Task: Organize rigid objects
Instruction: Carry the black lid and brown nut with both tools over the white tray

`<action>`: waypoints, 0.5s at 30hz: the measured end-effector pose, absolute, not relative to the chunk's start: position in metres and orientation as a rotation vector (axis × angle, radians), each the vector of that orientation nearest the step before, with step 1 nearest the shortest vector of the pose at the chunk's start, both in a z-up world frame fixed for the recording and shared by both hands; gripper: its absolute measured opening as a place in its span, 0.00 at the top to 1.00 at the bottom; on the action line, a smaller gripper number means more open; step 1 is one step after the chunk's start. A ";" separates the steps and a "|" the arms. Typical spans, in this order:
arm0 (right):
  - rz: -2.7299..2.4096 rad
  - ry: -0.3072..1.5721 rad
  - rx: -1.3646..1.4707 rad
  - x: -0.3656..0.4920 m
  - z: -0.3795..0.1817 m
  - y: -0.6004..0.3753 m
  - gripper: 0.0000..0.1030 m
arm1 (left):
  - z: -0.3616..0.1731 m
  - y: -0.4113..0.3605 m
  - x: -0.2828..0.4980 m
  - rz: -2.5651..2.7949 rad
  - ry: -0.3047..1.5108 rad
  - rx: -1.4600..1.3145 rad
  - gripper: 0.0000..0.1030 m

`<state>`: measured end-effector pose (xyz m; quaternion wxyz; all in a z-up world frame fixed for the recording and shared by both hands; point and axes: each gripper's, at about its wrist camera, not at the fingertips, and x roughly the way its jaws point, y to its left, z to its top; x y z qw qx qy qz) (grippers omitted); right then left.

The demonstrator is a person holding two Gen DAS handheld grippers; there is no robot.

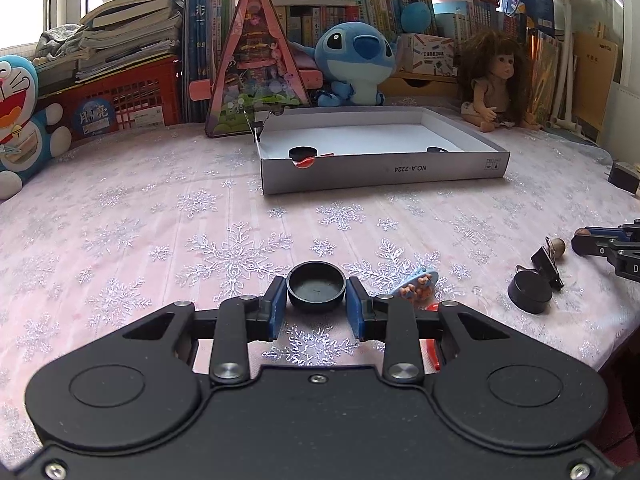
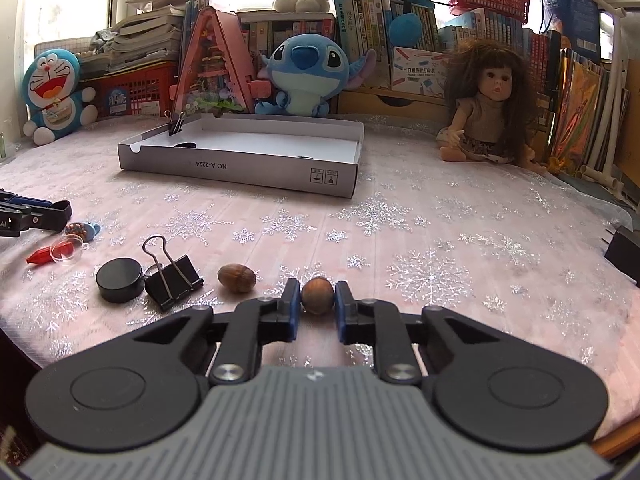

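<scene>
My left gripper (image 1: 316, 300) is shut on a black round cap (image 1: 316, 286), hollow side up, just above the pink cloth. My right gripper (image 2: 317, 300) is shut on a brown nut (image 2: 317, 295) at table level. A second nut (image 2: 236, 278), a black binder clip (image 2: 172, 278), another black cap (image 2: 119, 281), a red item in a clear shell (image 2: 60, 251) and a small blue figure (image 2: 84, 231) lie left of the right gripper. The white box (image 1: 384, 168) stands ahead and holds a black cap (image 1: 303, 154) and a red piece.
Plush toys (image 1: 354, 64), a doll (image 2: 486, 108), a pink triangular case (image 1: 256, 68), a red crate and books line the back. A binder clip (image 2: 176, 122) grips the box's far-left corner. A black block (image 2: 624, 250) sits at the right table edge.
</scene>
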<state>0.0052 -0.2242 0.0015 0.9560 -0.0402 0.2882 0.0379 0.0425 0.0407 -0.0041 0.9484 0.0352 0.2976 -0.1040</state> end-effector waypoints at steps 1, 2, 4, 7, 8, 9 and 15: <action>0.076 0.586 -0.079 0.006 0.002 -0.224 0.78 | -0.003 0.041 0.043 -0.211 0.604 0.072 0.71; 0.075 0.590 -0.077 0.007 0.003 -0.224 0.78 | -0.002 0.041 0.044 -0.211 0.602 0.073 0.71; 0.063 0.600 -0.078 0.011 0.004 -0.223 0.78 | -0.001 0.040 0.046 -0.210 0.601 0.075 0.71; 0.047 0.604 -0.078 0.019 0.007 -0.223 0.78 | 0.003 0.039 0.053 -0.198 0.615 0.072 0.71; 0.045 0.605 -0.068 0.022 0.008 -0.224 0.78 | 0.004 0.039 0.056 -0.197 0.618 0.064 0.71; 0.042 0.609 -0.055 0.026 0.010 -0.225 0.78 | 0.006 0.040 0.060 -0.198 0.620 0.055 0.71; 0.027 0.600 -0.020 0.048 0.025 -0.231 0.79 | 0.022 0.038 0.079 -0.203 0.602 0.040 0.71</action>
